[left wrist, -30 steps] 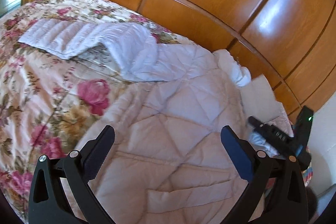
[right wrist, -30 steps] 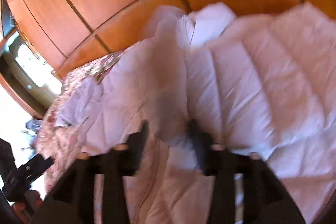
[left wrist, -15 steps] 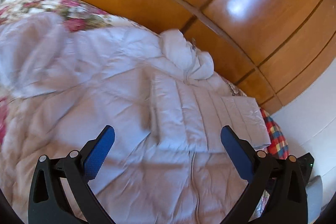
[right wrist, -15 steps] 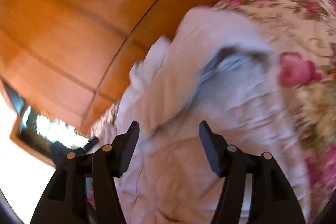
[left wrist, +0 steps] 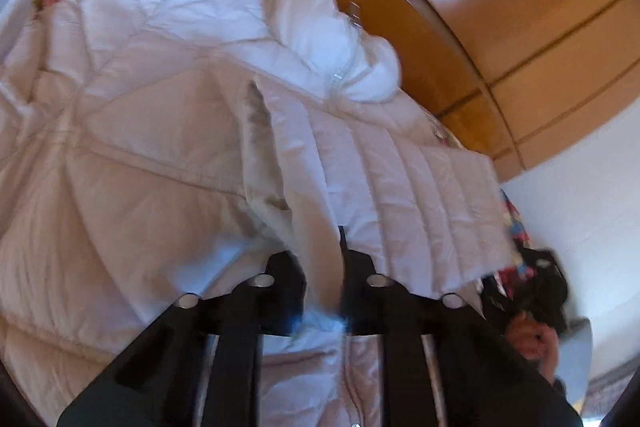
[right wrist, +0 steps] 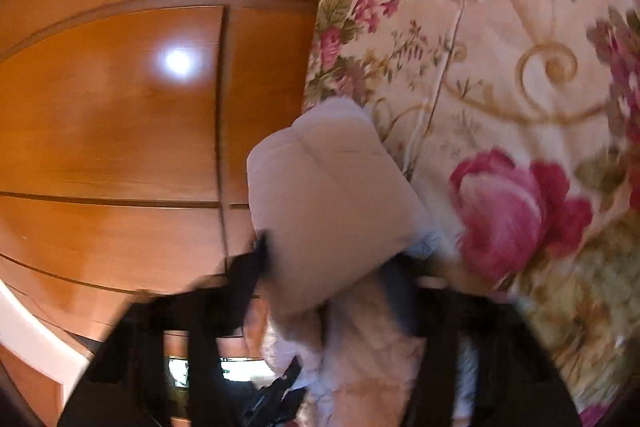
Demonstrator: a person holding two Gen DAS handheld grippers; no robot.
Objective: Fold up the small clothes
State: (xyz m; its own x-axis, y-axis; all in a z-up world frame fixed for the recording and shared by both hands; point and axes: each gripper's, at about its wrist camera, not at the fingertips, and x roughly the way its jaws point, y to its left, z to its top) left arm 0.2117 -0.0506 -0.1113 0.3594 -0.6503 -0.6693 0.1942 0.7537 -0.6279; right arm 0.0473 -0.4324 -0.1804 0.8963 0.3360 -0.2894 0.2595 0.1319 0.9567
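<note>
A pale quilted puffer jacket [left wrist: 160, 167] lies spread on the bed, its white hood [left wrist: 320, 39] toward the wooden panels. One sleeve [left wrist: 420, 195] is folded across its right side. My left gripper [left wrist: 322, 267] is low over the jacket's near part; its jaws are closing, with a raised fold of the fabric pinched between them. In the right wrist view, a padded sleeve end [right wrist: 332, 207] fills the gap of my right gripper [right wrist: 328, 275]; its jaws are closing too, and both fingers press against the fabric. That view is blurred.
Glossy wooden wardrobe panels [left wrist: 500, 7] run behind the bed. The floral bedspread [right wrist: 500, 67] lies under the jacket. A white wall [left wrist: 592, 187] stands at the right, with a plaid cloth [left wrist: 516, 227] at the bed's edge and a person's hand [left wrist: 532, 339] on a dark tool.
My left gripper went from wide open to pinched on a jacket fold as it moved in lower. The right view rolled over, and its jaws narrowed around the sleeve end.
</note>
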